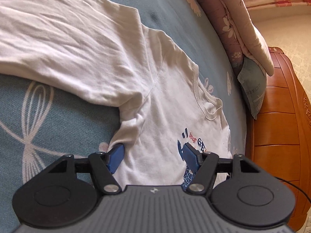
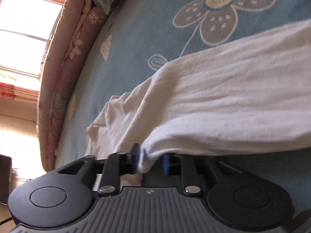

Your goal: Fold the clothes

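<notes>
Your white long-sleeve shirt (image 1: 101, 62) lies spread on the blue flowered bedsheet (image 1: 44, 120), print side up, collar (image 1: 204, 101) toward the headboard edge of the bed. Your left gripper (image 1: 153, 156) hangs over the shirt's chest w/ its blue fingers (image 1: 115, 159) well apart: one at the armpit seam, the other over the dark blue print (image 1: 186, 141), nothing pinched btwn them. One sleeve runs off to the upper left in the left wrist view. Your right gripper (image 2: 150, 162) is clamped on a fold of white sleeve fabric (image 2: 223, 106), which bunches btwn its blue pads and drapes across the sheet. A folded pink quilt (image 1: 233, 25) and a pillow (image 1: 250, 85) sit along the bed's far edge, by the wooden headboard (image 1: 278, 116).
</notes>
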Demonstrator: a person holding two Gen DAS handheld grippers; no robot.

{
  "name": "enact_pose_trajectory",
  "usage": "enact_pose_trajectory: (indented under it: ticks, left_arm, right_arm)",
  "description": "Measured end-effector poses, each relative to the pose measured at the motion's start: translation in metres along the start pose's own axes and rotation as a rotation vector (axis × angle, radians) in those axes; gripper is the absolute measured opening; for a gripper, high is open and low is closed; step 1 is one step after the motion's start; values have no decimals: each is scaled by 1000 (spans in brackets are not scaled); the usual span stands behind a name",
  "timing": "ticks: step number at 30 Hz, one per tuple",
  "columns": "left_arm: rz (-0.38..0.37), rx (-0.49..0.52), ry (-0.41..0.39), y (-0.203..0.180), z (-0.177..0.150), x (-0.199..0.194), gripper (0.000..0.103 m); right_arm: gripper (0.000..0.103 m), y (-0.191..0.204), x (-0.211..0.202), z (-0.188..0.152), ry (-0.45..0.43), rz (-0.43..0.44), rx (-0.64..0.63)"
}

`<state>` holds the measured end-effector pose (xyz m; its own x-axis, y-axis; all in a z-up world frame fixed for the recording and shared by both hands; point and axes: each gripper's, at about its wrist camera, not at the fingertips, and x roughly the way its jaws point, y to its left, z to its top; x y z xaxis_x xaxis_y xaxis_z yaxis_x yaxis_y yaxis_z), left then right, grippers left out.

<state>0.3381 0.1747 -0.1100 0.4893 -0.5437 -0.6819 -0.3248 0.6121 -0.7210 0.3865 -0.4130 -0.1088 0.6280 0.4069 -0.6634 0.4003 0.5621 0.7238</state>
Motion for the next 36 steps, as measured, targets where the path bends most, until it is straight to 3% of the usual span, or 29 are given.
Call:
enact_pose_trajectory:
  ticks: [8,10,12,13,18,23,27,30,33,36]
  left_arm:
    - [76,127,-63,-19,29,-3,66]
    - [72,111,-66,-20,33,-7,66]
    - [70,113,-46,-20,29,-12,66]
    - [80,118,-36,-21,24,-15,66]
    - [107,171,-2,-28,-1,-24,66]
    - [113,211,19,-35,-10,-14,66]
    - [130,360,3,-61,-17,-2,66]
    - [153,569,19,-85,-29,9,66]
    - [246,772,88,-95,-47,27,66]
    - [331,841,132,-79,-52,22,65]
  right_arm:
    - [7,47,13,32,-63,-212,-389]
    - [13,52,13,25,-34,-249,-453]
    - [34,49,4,15,20,-231,-443]
    - [36,47,-4,4,46,-210,-428]
    - [36,33,-29,-45,115,-195,-370]
    - [36,37,-26,-74,44,-254,-444]
    - [38,69,-6,-106,20,-430,-735]
    - [38,86,5,-129,16,-538,-962]
    - [42,90,8,-134,21,-604,-1084]
    - [56,85,3,-125,25,-666,-1142]
